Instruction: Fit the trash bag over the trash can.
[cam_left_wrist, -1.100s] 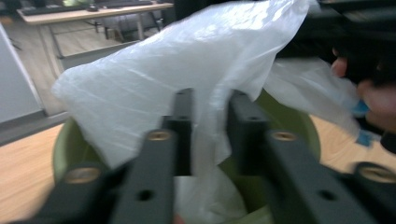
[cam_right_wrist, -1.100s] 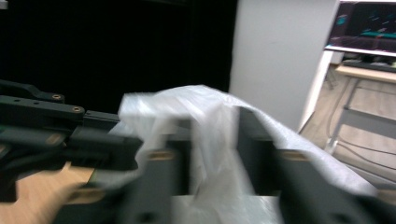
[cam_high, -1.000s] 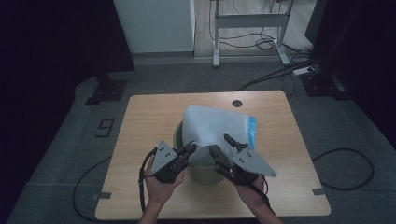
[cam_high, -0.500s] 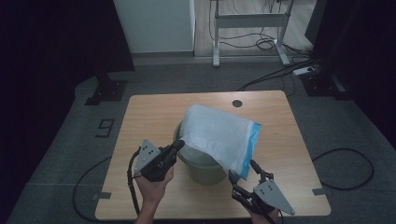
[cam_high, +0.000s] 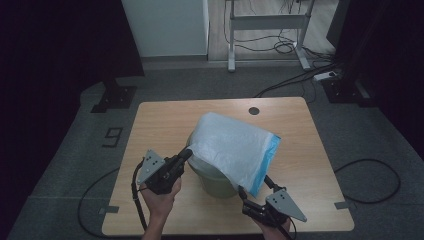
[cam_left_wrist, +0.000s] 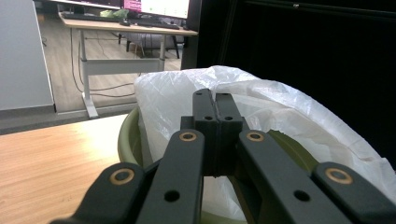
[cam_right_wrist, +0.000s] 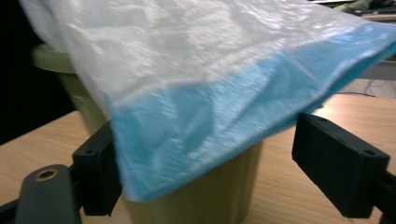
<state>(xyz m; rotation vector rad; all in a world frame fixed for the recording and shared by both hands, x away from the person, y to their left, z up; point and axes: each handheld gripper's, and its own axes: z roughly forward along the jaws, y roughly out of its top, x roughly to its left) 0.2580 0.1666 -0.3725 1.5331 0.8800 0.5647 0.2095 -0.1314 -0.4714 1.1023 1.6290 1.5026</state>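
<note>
The left tongs are pinching the white bag draped over the green bin mid-bench; the right tongs, just opening, are gaping around its blue hem. One tug risks tipping the bin.

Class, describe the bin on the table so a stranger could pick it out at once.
Start at the wooden table and look near its middle. There stands a round olive-green bin, partly covered by a white plastic bag with a blue edge. It is the table's one green, upright container.
</note>
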